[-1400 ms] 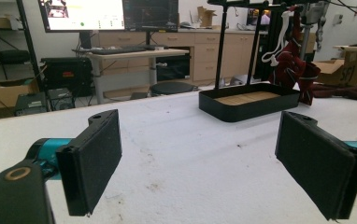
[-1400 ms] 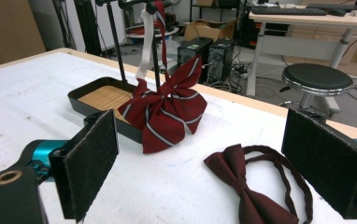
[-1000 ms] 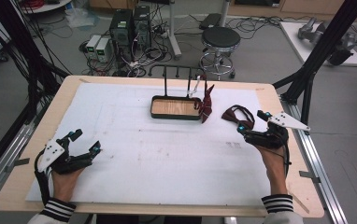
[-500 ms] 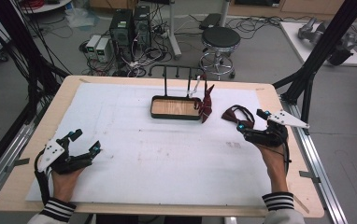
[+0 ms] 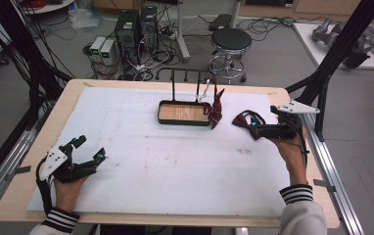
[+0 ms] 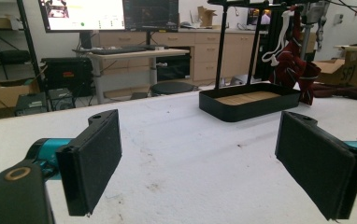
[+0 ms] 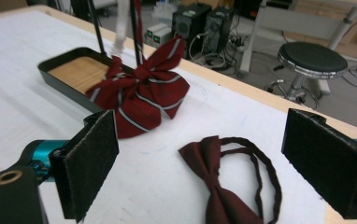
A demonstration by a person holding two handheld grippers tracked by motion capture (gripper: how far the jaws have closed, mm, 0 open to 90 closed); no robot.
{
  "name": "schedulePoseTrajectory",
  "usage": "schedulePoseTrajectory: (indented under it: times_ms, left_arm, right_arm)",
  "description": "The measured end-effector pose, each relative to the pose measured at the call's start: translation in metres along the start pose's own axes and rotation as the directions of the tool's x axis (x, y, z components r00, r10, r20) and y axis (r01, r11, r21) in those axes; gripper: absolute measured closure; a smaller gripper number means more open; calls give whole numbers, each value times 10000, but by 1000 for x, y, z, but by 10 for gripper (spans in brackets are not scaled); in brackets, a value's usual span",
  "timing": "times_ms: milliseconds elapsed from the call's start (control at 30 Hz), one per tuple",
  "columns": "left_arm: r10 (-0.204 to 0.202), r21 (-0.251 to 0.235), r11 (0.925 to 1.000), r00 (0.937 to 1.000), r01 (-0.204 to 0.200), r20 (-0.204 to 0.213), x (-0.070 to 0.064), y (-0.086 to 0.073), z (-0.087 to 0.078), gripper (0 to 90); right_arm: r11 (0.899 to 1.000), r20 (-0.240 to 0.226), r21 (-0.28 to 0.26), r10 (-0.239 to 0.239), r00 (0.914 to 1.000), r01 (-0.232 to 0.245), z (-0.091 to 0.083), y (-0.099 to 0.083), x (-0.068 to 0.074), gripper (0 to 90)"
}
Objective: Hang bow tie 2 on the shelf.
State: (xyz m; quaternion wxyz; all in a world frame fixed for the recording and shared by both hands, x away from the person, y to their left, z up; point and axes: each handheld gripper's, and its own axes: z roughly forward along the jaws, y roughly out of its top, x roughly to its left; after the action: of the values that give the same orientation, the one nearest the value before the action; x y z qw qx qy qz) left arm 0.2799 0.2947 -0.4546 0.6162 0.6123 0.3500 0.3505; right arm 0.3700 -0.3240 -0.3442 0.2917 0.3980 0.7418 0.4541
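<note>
Movement is slight: the right gripper (image 5: 257, 128) has edged forward onto the bow tie (image 7: 223, 196), jaws spread wide with the tie lying flat between them, beside the tray (image 5: 184, 113), ready for a grasp. The left gripper (image 5: 88, 152) stays released, resting apart.

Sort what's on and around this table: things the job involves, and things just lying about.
In the job: plain bow tie, between the open jaws of the right gripper; striped bow tie; rack tray.

Lying about: left gripper, idle; stool; computers on the floor.
</note>
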Motion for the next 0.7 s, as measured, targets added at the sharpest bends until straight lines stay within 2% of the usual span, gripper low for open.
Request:
schedulePoseTrajectory:
  times_ms: [167,400,467,533,600,633,700]
  left_arm:
    - [2,1,10000,10000,-2,1,0,0,0,150]
    - [13,6,10000,10000,-13,0,0,0,0,150]
    - [20,8,10000,10000,-20,0,0,0,0,150]
    - [19,20,10000,10000,-19,11,0,0,0,150]
    - [17,7,10000,10000,-17,-1,0,0,0,150]
    - [20,10,10000,10000,-20,0,0,0,0,150]
    - [35,-2,10000,10000,-35,0,0,0,0,150]
  right_arm:
    - [9957,91,891,-272,9996,262,14,10,-10,102]
    - [9849,220,1620,-656,9976,612,33,16,-23,103]
    - [9789,217,1861,-895,9957,840,37,16,-23,103]
    - [9713,102,2223,-888,9960,843,43,14,-25,103]
    - [9535,144,2798,-1209,9926,1121,49,14,-26,103]
    - [9483,80,2940,-1273,9918,1194,51,14,-27,103]
    - [9457,65,3061,-1172,9931,1097,56,15,-29,104]
